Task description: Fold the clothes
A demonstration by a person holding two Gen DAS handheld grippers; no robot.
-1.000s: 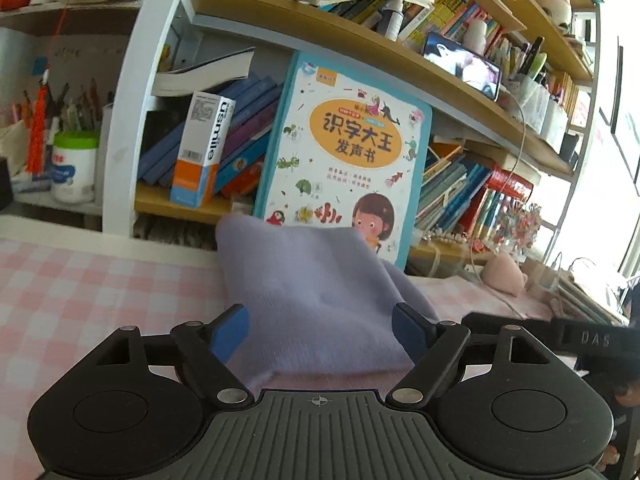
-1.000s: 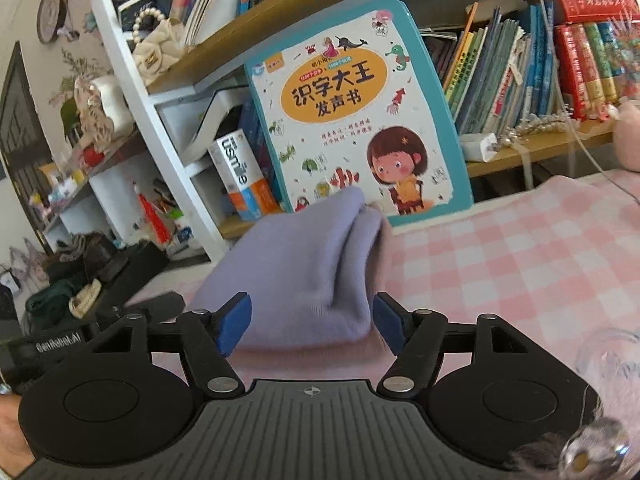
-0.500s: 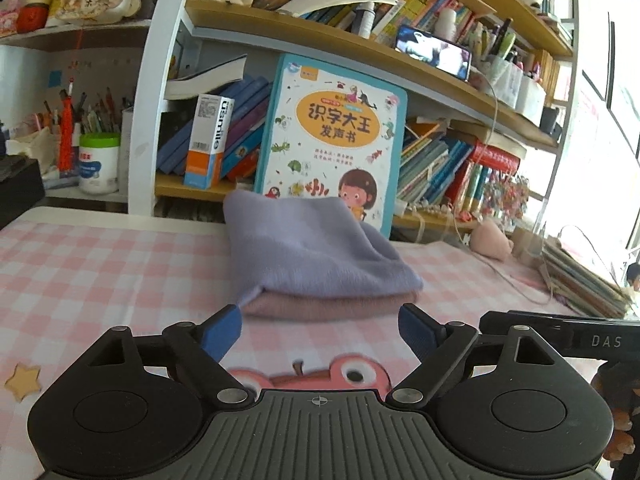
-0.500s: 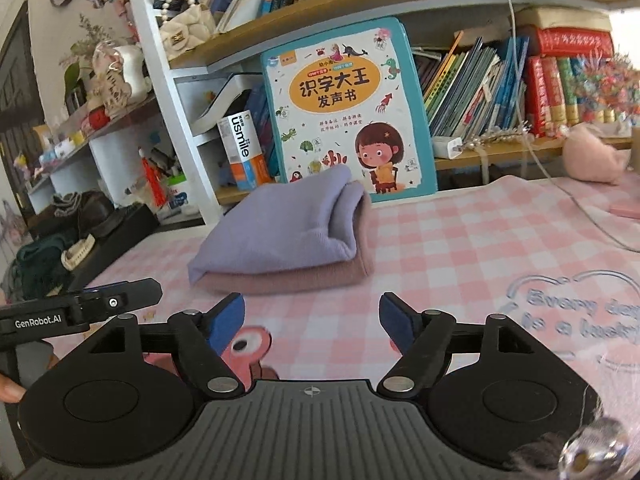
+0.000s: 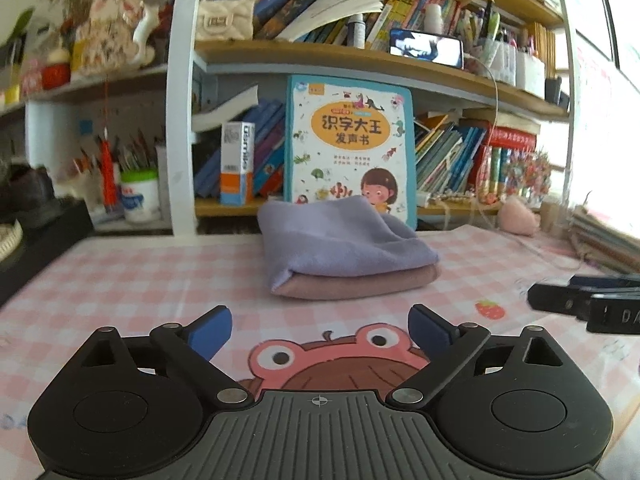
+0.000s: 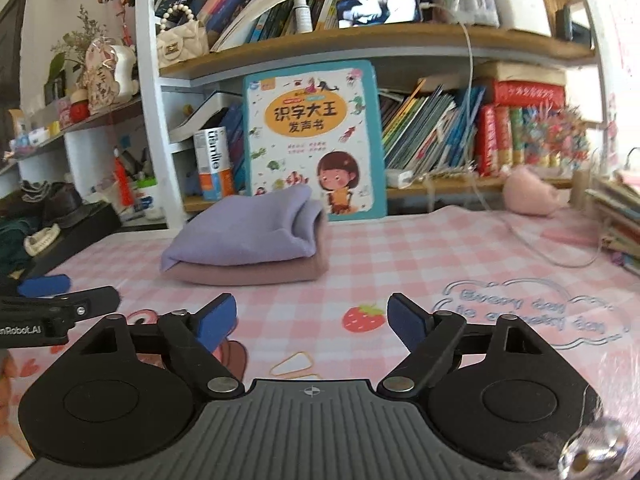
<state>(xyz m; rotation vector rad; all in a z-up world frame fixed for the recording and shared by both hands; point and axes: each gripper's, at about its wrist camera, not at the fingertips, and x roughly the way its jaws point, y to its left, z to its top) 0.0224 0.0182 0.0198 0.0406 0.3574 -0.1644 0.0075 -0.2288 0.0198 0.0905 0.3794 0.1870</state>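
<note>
- Ahead of my left gripper [image 5: 320, 330], in the left wrist view, the folded lavender garment [image 5: 340, 240] sits on top of a folded mauve garment [image 5: 360, 286], straight out beyond the fingertips and well apart from them. The jaws stand spread with nothing between them but the pink checked tablecloth [image 5: 140, 280]. The stack's long axis runs across my line of reach, the lavender corner drooping at the left end. The other tool's black tip shows off to the right of my fingers.
- Ahead and left of my right gripper [image 6: 311, 318], in the right wrist view, the same stack lies beyond the left finger [image 6: 216, 316]. These jaws are also spread wide and hold nothing. Here I see the rolled fold edges at the stack's right end, hidden from the left camera. I judge the left gripper better lined up with it; folding looks finished.
</note>
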